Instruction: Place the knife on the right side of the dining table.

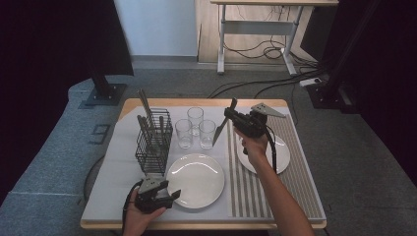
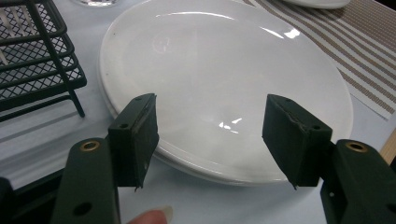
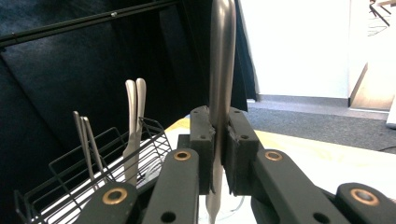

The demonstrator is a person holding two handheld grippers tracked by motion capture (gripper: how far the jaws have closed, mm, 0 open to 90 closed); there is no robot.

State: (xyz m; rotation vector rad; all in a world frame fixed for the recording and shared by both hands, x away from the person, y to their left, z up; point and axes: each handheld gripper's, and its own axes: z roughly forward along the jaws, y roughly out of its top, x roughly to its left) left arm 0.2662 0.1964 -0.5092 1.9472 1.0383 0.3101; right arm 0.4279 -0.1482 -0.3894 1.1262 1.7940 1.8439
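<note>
My right gripper [image 1: 231,116] clamps a knife [image 1: 221,130] above the glasses [image 1: 195,127] at the far middle, while my left gripper [image 2: 210,135] hangs wide open over the near plate [image 2: 224,70].

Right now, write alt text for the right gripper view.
The right gripper is clamped shut on an upright metal knife, its handle rising between the black jaws. Behind, at left, a black wire basket holds more cutlery against a dark curtain.

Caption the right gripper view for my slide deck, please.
Right gripper clamps an upright knife, with more cutlery standing in the wire basket behind.
</note>
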